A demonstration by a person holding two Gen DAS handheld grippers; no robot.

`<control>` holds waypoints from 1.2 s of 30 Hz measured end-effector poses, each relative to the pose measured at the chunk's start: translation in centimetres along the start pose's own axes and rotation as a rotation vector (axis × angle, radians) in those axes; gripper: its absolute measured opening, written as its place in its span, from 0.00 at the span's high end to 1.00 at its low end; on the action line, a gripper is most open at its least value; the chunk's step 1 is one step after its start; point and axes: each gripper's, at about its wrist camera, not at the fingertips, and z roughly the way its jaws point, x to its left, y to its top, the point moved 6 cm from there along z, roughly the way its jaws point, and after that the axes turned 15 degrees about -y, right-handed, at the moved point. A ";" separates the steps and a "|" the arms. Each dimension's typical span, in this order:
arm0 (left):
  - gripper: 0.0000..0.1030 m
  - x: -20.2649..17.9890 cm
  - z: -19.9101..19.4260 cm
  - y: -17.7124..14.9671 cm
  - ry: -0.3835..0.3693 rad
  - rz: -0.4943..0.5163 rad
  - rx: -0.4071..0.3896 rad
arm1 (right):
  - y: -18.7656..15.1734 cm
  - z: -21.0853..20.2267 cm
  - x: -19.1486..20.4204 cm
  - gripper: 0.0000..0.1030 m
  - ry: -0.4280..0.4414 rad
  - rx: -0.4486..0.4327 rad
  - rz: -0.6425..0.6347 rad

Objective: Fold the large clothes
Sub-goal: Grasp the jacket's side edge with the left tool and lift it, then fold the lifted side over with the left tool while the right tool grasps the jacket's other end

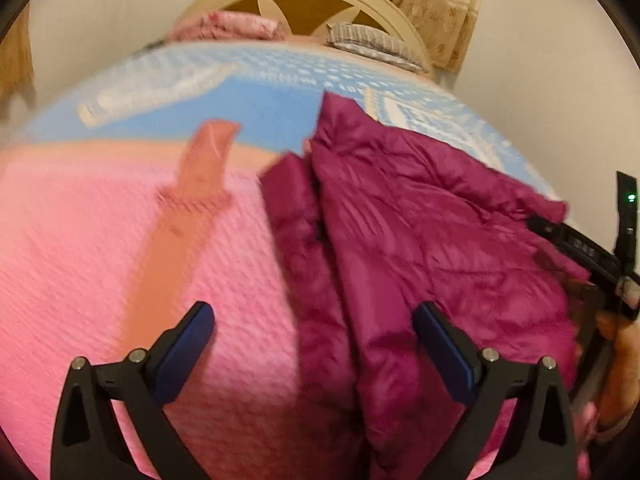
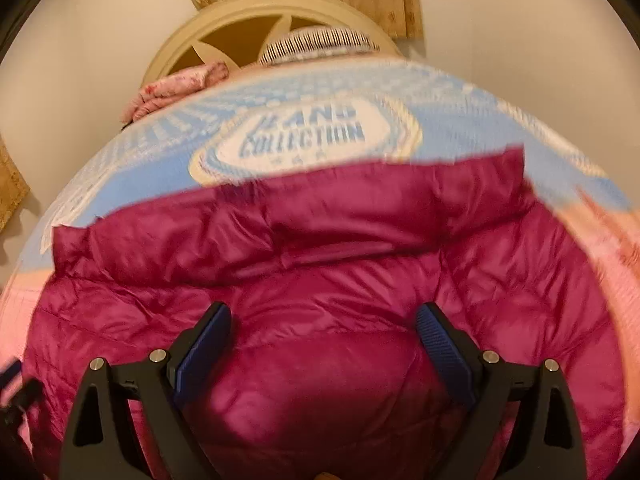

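- Our left gripper [image 1: 314,322] has its jaws spread wide apart, with nothing between the blue pads [image 1: 444,350]; it hovers over the seam where the jacket's edge meets the pink blanket [image 1: 100,240].
- Our right gripper [image 2: 323,322] is likewise spread wide and grips nothing; it hangs above the middle of the jacket, and we cannot tell whether the pads touch the fabric.
- The magenta puffer jacket [image 2: 320,240] lies on the bed, partly folded, with its collar toward the headboard [image 2: 256,20] and its long axis running from the foot side toward the head of the bed.
- In the left wrist view the jacket [image 1: 420,220] occupies the right side of the bed, its folded edge bunched in ridges beside the pink blanket.
- The collar end overlaps the light blue blanket [image 2: 312,132] printed with "COLLECTION".
- An orange strip [image 1: 188,216] lies on the pink blanket, apart from the jacket.
- Two pillows [image 1: 368,40] rest against the headboard.
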 end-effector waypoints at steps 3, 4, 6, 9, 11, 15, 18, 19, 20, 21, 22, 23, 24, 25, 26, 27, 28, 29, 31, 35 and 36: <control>0.15 -0.5 0.8 -0.1 -0.093 -0.029 0.013 | 0.5 -0.6 1.1 0.08 0.027 -0.001 -0.027; 0.16 -0.6 1.1 -0.1 -0.120 -0.042 0.024 | 0.4 -0.5 1.7 0.08 0.032 0.006 -0.055; 0.21 -0.6 1.6 -0.2 -0.148 -0.062 0.043 | -0.1 0.1 2.4 0.08 0.007 0.019 -0.104; 0.38 -1.3 1.7 -0.3 -0.210 -0.079 0.050 | -1.4 1.8 3.2 0.08 -0.037 0.066 -0.178; 0.51 -1.9 1.6 -0.6 -0.220 -0.074 0.051 | -1.5 2.0 3.4 0.08 -0.054 0.075 -0.195; 0.73 -3.3 1.3 -0.9 -0.224 -0.022 0.042 | -1.5 2.2 3.6 0.08 -0.068 0.083 -0.217; 0.80 -4.0 0.5 -0.9 -0.254 -0.011 0.019 | -1.6 0.8 2.5 0.08 -0.051 0.083 -0.197; 0.81 -3.8 0.1 -1.0 -0.266 -0.015 0.016 | -1.8 -0.3 1.8 0.08 -0.035 0.078 -0.174; 0.81 -3.8 -0.2 -1.0 -0.280 -0.019 0.010 | -2.1 -1.2 1.5 0.08 -0.013 0.077 -0.165; 0.81 -3.8 -0.6 -1.0 -0.296 -0.023 0.000 | -2.5 -2.3 1.1 0.08 0.004 0.072 -0.165; 0.82 -3.7 -1.1 -1.0 -0.305 -0.025 -0.005 | -2.9 -3.4 0.7 0.08 0.010 0.061 -0.169; 0.83 -3.7 -1.6 -0.9 -0.322 -0.028 -0.015 | -3.5 -4.5 0.4 0.08 0.015 0.045 -0.180; 0.83 -3.9 -2.2 -0.8 -0.338 -0.028 -0.027 | -4.1 -5.5 0.2 0.08 0.024 0.032 -0.193; 0.83 -4.1 -2.7 -0.8 -0.346 -0.028 -0.036 | -5.0 -6.1 0.1 0.08 0.032 0.035 -0.214; 0.83 -4.5 -3.2 -0.6 -0.361 -0.027 -0.047 | -6.0 -6.0 0.2 0.08 0.027 0.057 -0.243; 0.83 -4.9 -3.4 -0.5 -0.377 -0.026 -0.056 | -6.8 -5.7 0.2 0.08 0.025 0.078 -0.261; 0.84 -5.5 -3.8 -0.4 -0.392 -0.026 -0.063 | -7.5 -5.4 0.2 0.08 0.029 0.081 -0.261; 0.84 -6.1 -4.1 -0.3 -0.398 -0.022 -0.066 | -8.0 -5.1 0.3 0.08 0.028 0.077 -0.269; 0.85 -7.6 -5.0 0.0 -0.406 -0.005 -0.075 | -8.4 -4.5 0.4 0.08 0.031 0.081 -0.274; 0.85 -11.4 -6.6 1.5 -0.431 0.047 -0.100 | -8.2 -4.8 -0.1 0.07 0.061 0.114 -0.258; 0.85 -12.5 -7.1 2.0 -0.434 0.064 -0.107 | -8.2 -5.1 -0.4 0.07 0.080 0.122 -0.249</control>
